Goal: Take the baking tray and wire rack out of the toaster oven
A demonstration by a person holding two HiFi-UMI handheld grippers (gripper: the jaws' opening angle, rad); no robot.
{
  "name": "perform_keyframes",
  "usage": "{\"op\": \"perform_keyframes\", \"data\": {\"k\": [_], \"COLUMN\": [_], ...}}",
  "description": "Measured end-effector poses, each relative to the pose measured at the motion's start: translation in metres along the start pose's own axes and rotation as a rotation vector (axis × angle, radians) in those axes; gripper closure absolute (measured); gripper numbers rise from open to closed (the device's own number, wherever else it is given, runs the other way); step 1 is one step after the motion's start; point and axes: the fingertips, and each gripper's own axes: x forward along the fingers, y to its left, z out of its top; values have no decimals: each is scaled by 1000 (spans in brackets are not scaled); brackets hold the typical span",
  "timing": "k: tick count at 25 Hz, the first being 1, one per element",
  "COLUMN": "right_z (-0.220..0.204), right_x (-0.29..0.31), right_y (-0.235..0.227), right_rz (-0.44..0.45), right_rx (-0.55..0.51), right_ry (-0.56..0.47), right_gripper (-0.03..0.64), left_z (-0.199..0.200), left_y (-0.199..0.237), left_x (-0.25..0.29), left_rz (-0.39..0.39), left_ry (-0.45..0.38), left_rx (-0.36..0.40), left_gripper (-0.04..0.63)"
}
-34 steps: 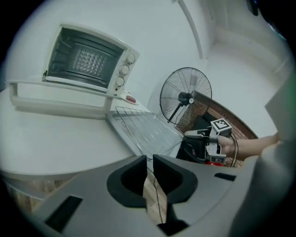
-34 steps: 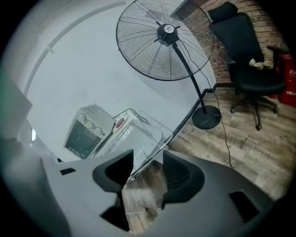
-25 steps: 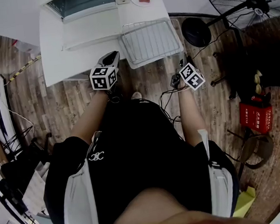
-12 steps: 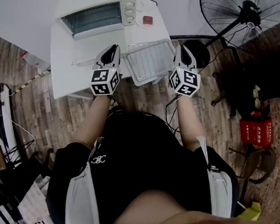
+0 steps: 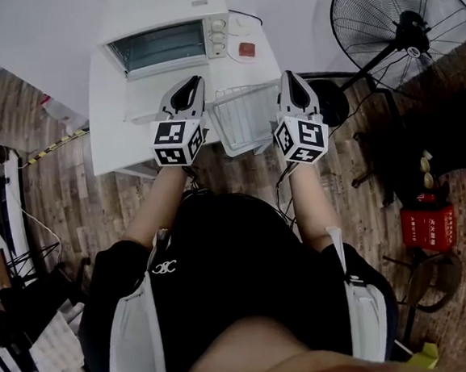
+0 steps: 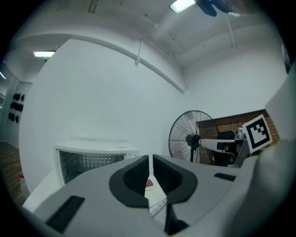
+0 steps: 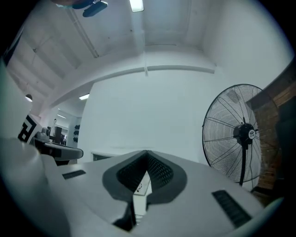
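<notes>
Two tools hovered over white table (image 5: pixel 114 127). Left gripper (image 5: pixel 192 83) had jaws a slit apart, empty; right gripper (image 5: pixel 288 79) had jaws pressed together, empty. Wire rack (image 5: pixel 247 111) lay on baking tray (image 5: pixel 231 145) at table's front edge, right of toaster oven (image 5: pixel 167 37); both apparently already out. Rack looked light and stiff, thin metal grid: best pinched on outer frame wire. Tray probably smooth, slippery sheet metal, rigid: best held by raised rim.

- head view looks steeply down; toaster oven (image 5: pixel 168 43) at top centre.
- left gripper view faces level, oven lower left.
- right gripper view faces level; all three share the fan (image 7: pixel 240 134).
</notes>
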Motion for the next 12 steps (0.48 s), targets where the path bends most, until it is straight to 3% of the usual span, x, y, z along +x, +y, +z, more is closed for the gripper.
{"op": "perform_keyframes", "data": {"k": [12], "right_z": [-12], "right_x": [-4], "right_y": [5], "right_rz": [12], "right_rx": [-15], "right_ry": [33], "right_gripper": [614], "left_z": [-4], "left_y": [2], "left_x": [-6], "left_rz": [19], "left_ry": [16], "left_rx": [-6], "left_gripper": [560]}}
